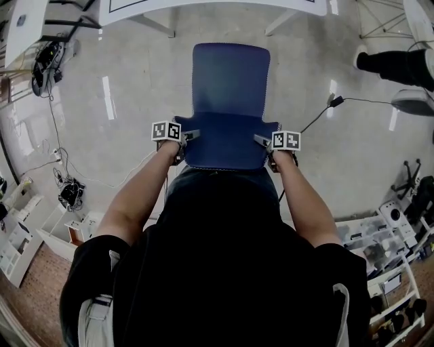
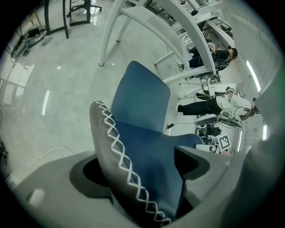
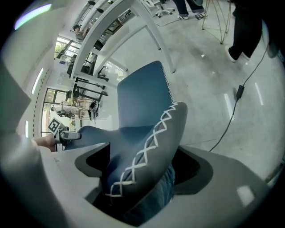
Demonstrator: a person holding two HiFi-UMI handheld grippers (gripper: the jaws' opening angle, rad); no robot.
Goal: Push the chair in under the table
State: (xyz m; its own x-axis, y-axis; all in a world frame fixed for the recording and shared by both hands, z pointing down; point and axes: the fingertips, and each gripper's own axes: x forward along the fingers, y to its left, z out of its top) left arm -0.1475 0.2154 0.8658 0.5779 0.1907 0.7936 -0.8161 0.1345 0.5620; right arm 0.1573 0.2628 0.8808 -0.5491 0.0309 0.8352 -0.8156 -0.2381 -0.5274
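A blue chair (image 1: 229,81) stands on the floor right in front of me, its seat facing a white table (image 1: 203,7) at the top of the head view. My left gripper (image 1: 191,135) straddles the left upper corner of the backrest (image 2: 133,164), whose grey stitched edge lies between the wide jaws with dark gaps beside it. My right gripper (image 1: 263,140) straddles the right upper corner of the backrest (image 3: 151,142) the same way. Both are open. The chair's legs are hidden beneath the seat.
White table legs (image 1: 159,26) slant down on either side of the chair's far end. A black cable with a plug (image 1: 336,101) lies on the floor to the right. A person's leg and shoe (image 1: 393,64) are at the upper right. Cables (image 1: 68,193) and white shelving (image 1: 380,237) line the sides.
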